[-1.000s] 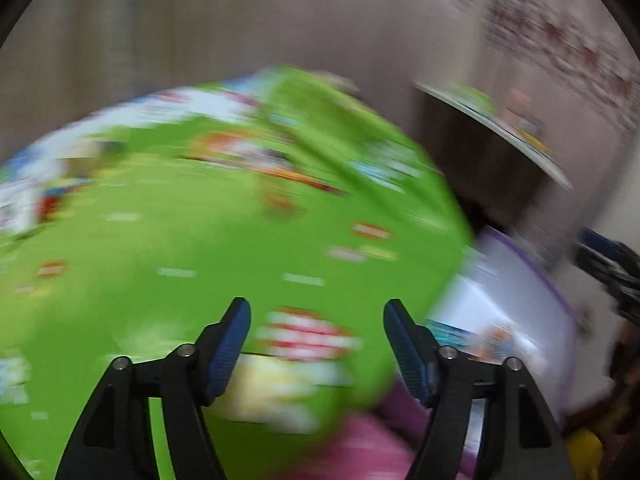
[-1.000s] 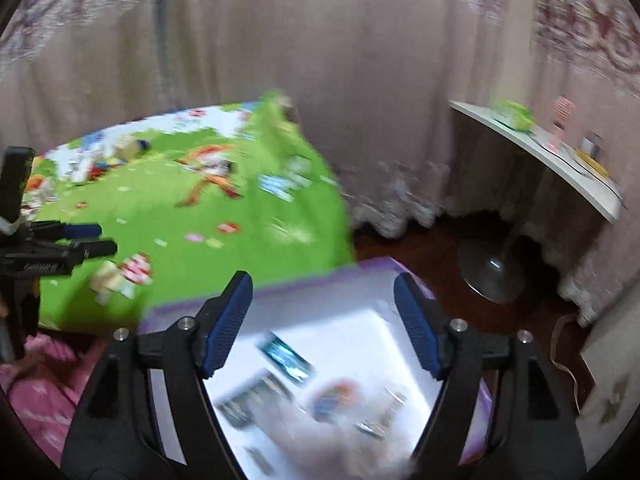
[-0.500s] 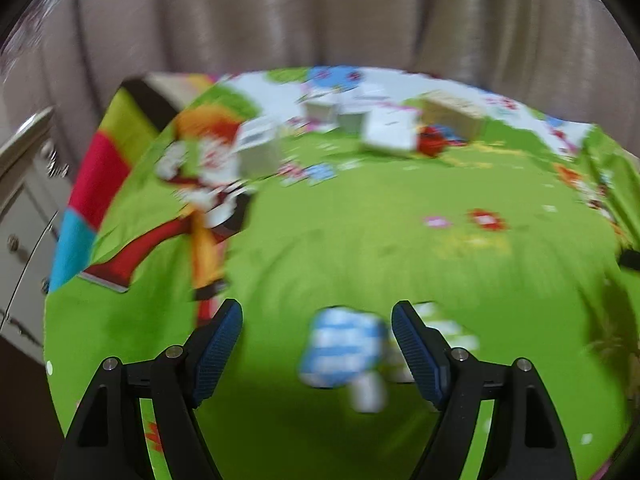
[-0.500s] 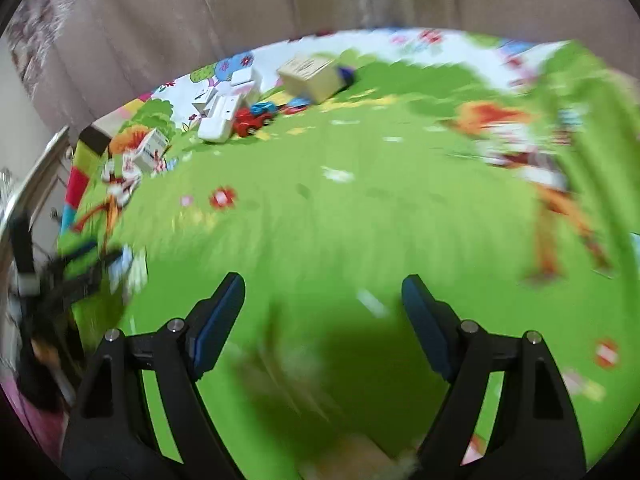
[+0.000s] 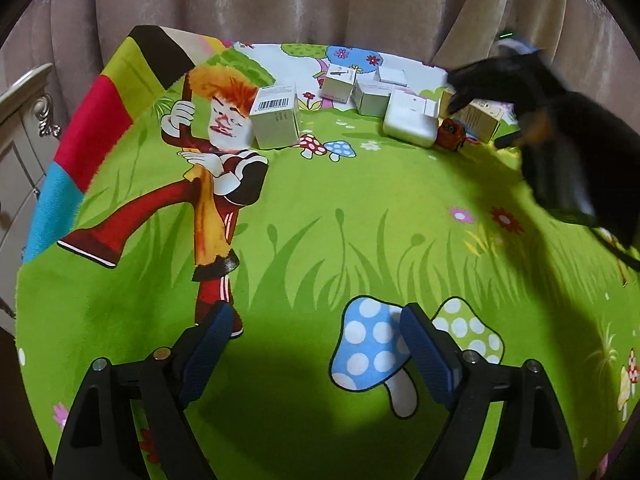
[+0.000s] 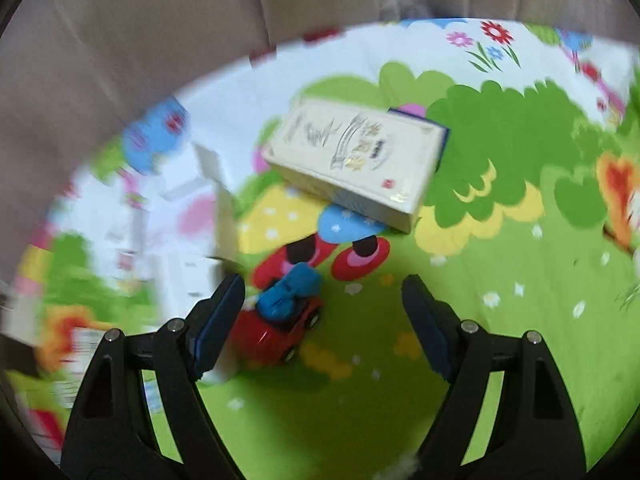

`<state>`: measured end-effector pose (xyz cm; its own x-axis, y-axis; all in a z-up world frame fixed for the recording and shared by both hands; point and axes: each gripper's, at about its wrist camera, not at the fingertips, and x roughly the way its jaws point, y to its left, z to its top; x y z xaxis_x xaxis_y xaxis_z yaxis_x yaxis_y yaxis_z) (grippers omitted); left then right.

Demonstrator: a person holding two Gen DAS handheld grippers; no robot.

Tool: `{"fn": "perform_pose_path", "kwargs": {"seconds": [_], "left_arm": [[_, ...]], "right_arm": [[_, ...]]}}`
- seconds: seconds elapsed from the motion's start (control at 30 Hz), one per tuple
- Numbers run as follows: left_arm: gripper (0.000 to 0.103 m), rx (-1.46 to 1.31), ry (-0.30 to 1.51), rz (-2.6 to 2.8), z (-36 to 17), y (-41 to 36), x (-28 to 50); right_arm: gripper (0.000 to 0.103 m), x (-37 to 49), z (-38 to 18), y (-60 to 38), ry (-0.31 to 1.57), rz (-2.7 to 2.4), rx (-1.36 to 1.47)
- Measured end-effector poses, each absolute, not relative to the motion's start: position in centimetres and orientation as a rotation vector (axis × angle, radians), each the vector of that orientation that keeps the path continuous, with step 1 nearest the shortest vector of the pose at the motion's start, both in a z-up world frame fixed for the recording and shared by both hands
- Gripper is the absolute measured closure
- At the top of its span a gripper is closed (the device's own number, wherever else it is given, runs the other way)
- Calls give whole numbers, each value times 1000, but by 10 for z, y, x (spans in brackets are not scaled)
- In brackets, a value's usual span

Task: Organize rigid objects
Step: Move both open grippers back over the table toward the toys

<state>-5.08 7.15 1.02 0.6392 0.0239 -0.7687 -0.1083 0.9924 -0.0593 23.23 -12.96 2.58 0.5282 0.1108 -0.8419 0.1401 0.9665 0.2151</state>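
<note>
Several small boxes lie at the far edge of a green cartoon play mat (image 5: pixel 320 208): a barcode box (image 5: pixel 276 120), a flat white box (image 5: pixel 410 118) and a cream printed box (image 6: pixel 356 160). A red toy car with a blue top (image 6: pixel 284 312) sits beside them, also in the left wrist view (image 5: pixel 450 138). My right gripper (image 6: pixel 324 312) is open, hovering just over the car, which lies by its left finger. My left gripper (image 5: pixel 316 344) is open and empty over the mat's near part, far from the boxes. The right gripper's black body (image 5: pixel 560 140) shows at the right.
Beige curtains (image 5: pixel 320 0) hang behind the mat. A pale cabinet (image 5: pixel 24 128) stands at the left edge. Blurred white boxes (image 6: pixel 192 240) lie left of the car.
Both grippers swung from a white tray at the right over to the mat. The right gripper has advanced to the far boxes and the toy car; the left has steadied.
</note>
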Motion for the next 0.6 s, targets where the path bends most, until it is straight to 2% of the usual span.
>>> {"fn": "perform_pose_path", "kwargs": {"seconds": [0.07,0.2,0.3,0.43,0.6], "left_arm": [[16,-116,870,69,11,73,-52],[16,-147,859,58,12,76,-54],[16,-150,857,57,12,75,-54],[14,-152,858,53,12,75,-54],[14,-142,862,58,11,74,-53]], "right_arm": [[18,237,15,-109,1049,-38,184],[20,212,9,-75,976,50,-28],[29,186,10,-86,951,140,-52],[29,160,12,-108,927,286,-25],[29,139,26,-140,909,301,231]]}}
